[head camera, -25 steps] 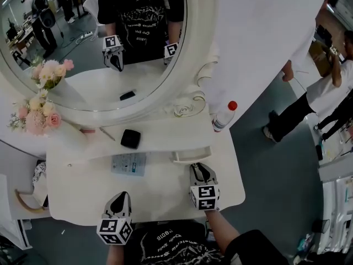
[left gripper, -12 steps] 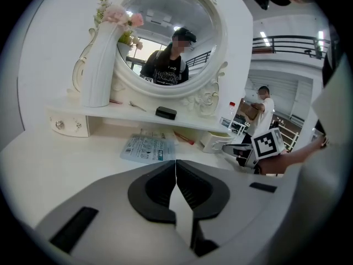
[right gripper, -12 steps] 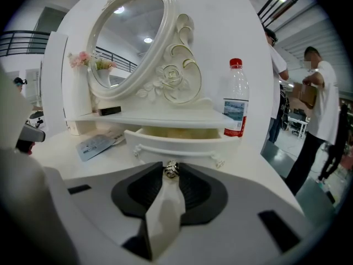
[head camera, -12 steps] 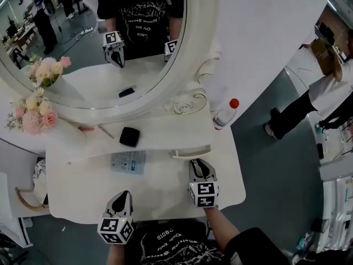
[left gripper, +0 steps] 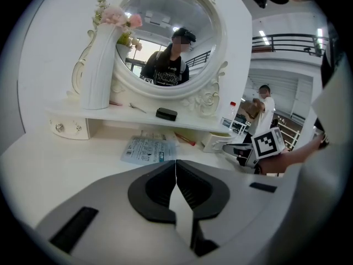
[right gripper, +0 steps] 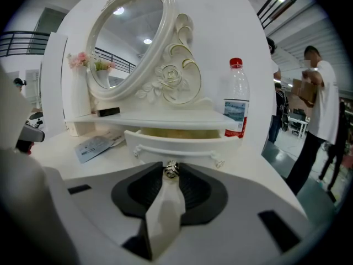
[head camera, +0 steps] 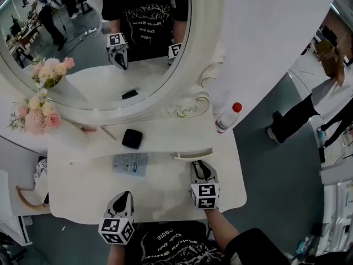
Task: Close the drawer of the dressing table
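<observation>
The white dressing table (head camera: 83,197) has a small drawer (head camera: 191,154) under its raised shelf, pulled out a little way; its yellowish inside shows in the right gripper view. My right gripper (head camera: 199,163) points at the drawer front (right gripper: 176,143). Its jaws are shut on the small metal drawer knob (right gripper: 171,170) at their tips. My left gripper (head camera: 122,195) rests over the table's near left edge, shut with nothing in it (left gripper: 176,162), well apart from the drawer.
On the shelf stand a red-capped water bottle (head camera: 227,117), a black case (head camera: 132,138) and a white vase of pink flowers (head camera: 38,115). A printed leaflet (head camera: 130,164) lies on the tabletop. The oval mirror (head camera: 110,48) rises behind. A person (head camera: 309,109) stands at the right.
Neither gripper nor the drawer has visibly moved. The person at the right has shifted a little.
</observation>
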Tool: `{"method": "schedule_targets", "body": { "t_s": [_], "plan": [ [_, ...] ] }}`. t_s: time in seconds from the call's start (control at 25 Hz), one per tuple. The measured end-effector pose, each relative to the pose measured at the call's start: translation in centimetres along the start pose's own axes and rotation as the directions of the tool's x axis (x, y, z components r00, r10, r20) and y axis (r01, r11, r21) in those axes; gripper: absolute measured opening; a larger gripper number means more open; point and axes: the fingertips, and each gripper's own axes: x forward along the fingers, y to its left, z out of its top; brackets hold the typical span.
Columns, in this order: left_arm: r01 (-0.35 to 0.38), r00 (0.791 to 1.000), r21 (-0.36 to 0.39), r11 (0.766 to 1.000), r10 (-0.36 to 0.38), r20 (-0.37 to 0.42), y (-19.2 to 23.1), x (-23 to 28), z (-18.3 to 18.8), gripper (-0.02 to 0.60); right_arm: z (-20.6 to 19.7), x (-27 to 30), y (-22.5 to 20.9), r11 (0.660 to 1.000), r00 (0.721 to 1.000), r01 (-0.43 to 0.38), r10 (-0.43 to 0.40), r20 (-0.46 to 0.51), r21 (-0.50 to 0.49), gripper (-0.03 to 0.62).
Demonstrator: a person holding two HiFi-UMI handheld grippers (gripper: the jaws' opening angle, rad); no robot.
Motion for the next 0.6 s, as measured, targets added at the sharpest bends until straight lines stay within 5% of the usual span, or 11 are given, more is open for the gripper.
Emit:
{"method": "schedule_targets", "body": {
  "t_s": [0.6],
  "plan": [
    [-0.007,1.000,0.007,1.000,0.007,0.016,1.1,0.5,0.8,0.017,0.4,0.5,-0.1,1.000,1.000,0.004,-0.004,0.017,0.006,0.103]
  ]
}}
